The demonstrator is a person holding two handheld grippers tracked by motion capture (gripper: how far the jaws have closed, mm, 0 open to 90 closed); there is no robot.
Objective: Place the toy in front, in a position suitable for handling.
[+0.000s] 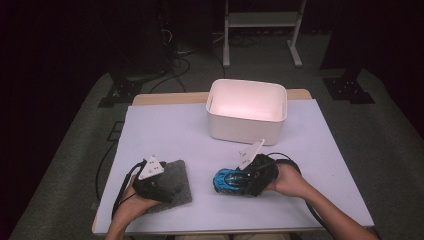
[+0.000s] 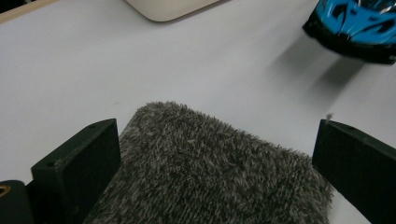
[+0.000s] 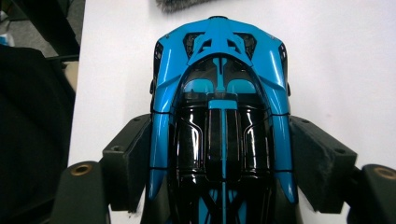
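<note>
The blue toy car [image 3: 219,107] is sitting clamped in the right gripper [image 1: 243,179] low over the white mat, probably heading for the empty white bin [image 1: 247,111], while the left gripper [image 2: 217,158] is idling, jaws apart, over the grey fuzzy pad [image 2: 210,172].

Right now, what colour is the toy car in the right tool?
Bright blue with glossy black panels, the small toy car shows best in the right gripper view.

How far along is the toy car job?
Done: right gripper has its jaws clamped on the blue toy car by its sides. In hand: the car, low over the table. Left: the white bin is empty; left gripper sits open over the grey fuzzy pad.
</note>
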